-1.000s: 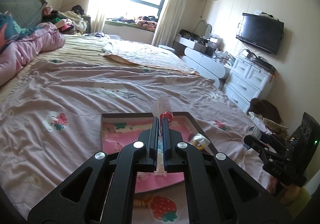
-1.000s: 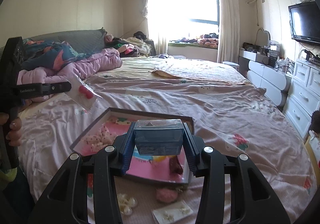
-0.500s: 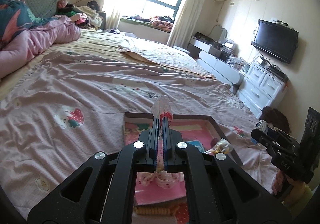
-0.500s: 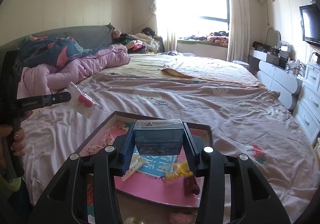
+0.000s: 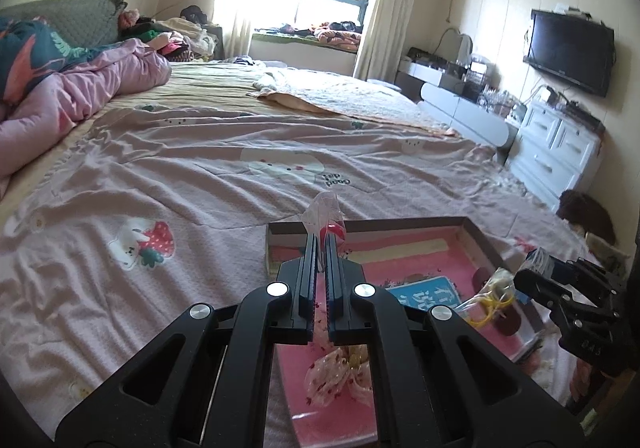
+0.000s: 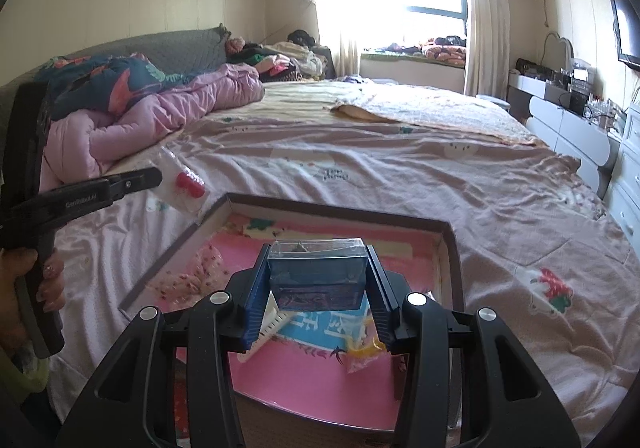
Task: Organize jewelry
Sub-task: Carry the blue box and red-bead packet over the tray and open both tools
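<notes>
Both claws had come down and forward toward the tray (image 6: 450,248) since a second earlier, so its pink floor now filled the lower part of each view. My left claw (image 5: 320,244) was pressed together on a small clear bag (image 5: 322,210) with a red piece inside, held just over the tray's far left corner. My right claw (image 6: 318,276) pinched a clear blue-tinted box (image 6: 318,272) by its sides, above the middle of the tray.

I judged the bag the weaker hold (thin film, gripped near one edge): it could slide out or land outside the rim on the bed (image 5: 180,176). The box could tip if let go too high.

Already in the tray lay a speckled bow (image 5: 340,376), a blue card (image 5: 426,290), a yellow piece in a packet (image 5: 490,298) and a white comb (image 6: 272,322), crowding the open floor beneath the box.
</notes>
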{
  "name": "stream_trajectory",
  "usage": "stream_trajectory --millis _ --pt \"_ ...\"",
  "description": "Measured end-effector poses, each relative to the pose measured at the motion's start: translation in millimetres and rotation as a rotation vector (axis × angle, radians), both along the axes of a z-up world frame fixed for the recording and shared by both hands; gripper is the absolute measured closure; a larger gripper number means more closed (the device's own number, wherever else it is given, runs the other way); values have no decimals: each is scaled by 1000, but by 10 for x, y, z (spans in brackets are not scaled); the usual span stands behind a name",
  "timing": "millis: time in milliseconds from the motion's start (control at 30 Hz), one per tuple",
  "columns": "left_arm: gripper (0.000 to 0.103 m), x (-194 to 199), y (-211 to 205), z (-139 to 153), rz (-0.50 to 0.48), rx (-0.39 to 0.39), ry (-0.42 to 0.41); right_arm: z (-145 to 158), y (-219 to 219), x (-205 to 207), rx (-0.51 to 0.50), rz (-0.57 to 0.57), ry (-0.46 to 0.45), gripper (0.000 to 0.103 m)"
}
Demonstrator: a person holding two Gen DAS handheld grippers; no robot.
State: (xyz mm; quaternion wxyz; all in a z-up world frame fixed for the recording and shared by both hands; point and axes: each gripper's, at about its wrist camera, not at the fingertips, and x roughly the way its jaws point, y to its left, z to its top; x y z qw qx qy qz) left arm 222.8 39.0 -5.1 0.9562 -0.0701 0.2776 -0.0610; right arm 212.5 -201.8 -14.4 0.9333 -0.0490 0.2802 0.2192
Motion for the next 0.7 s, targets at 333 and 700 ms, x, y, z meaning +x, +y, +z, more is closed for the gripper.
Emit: stream_trajectory --millis 333,700 --pt "103 125 -288 -280 -27 95 48 -273 -38 96 -28 -32 56 61" --pt "102 90 -347 -382 -47 91 96 -423 -75 158 26 -21 148 61"
